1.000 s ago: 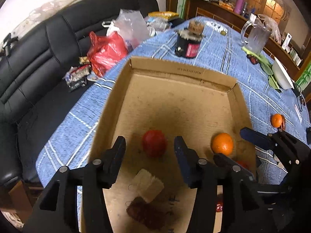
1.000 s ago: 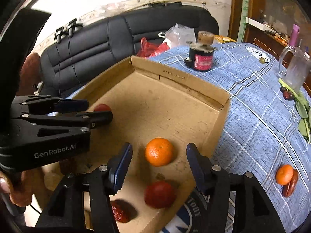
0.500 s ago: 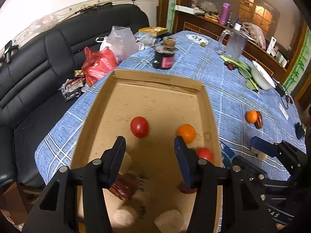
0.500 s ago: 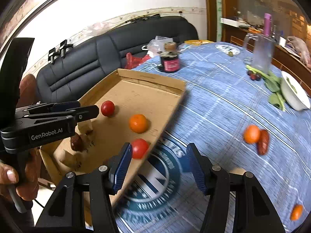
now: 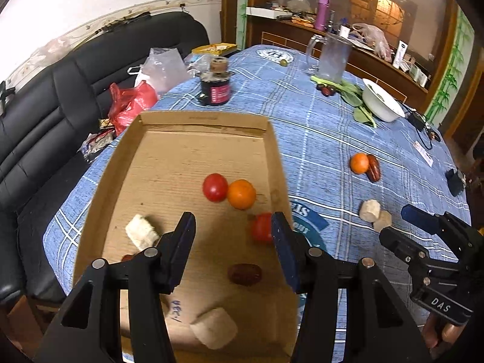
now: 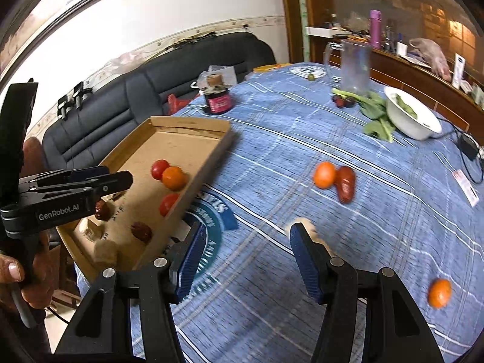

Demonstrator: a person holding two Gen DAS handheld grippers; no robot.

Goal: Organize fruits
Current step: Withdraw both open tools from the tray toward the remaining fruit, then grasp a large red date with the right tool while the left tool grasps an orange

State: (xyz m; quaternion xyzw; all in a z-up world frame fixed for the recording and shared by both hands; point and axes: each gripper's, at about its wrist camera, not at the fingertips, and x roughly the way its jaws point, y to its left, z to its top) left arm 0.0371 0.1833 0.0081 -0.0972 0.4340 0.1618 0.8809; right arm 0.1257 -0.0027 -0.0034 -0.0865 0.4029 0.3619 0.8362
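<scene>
A cardboard tray point(image 5: 193, 122) holds a tomato point(image 5: 214, 191) touching an orange point(image 5: 241, 194), a second tomato point(image 5: 261, 227), a dark date point(image 5: 245, 273) and pale chunks point(image 5: 142, 231). My left gripper point(image 5: 231, 227) hangs open above the tray's near half, with nothing between its fingers. My right gripper point(image 6: 245, 236) stands open and empty over the blue cloth, right of the tray point(image 6: 187, 127). Beyond it lie an orange point(image 6: 324, 174) beside a date point(image 6: 345, 183). Another orange point(image 6: 439, 292) lies at the right. A pale chunk point(image 6: 308, 224) shows partly behind the right finger.
A dark jar point(image 5: 215, 92), a glass jug point(image 5: 331, 57), a white bowl point(image 5: 382, 104) with greens point(image 5: 352, 96) and cables point(image 6: 469, 151) stand further back on the table. A black sofa point(image 5: 45, 106) with bags runs along the table's left edge.
Both grippers have drawn back from the tray. The right one has swung right, off the tray and over the cloth. In the tray the tomato now touches the orange.
</scene>
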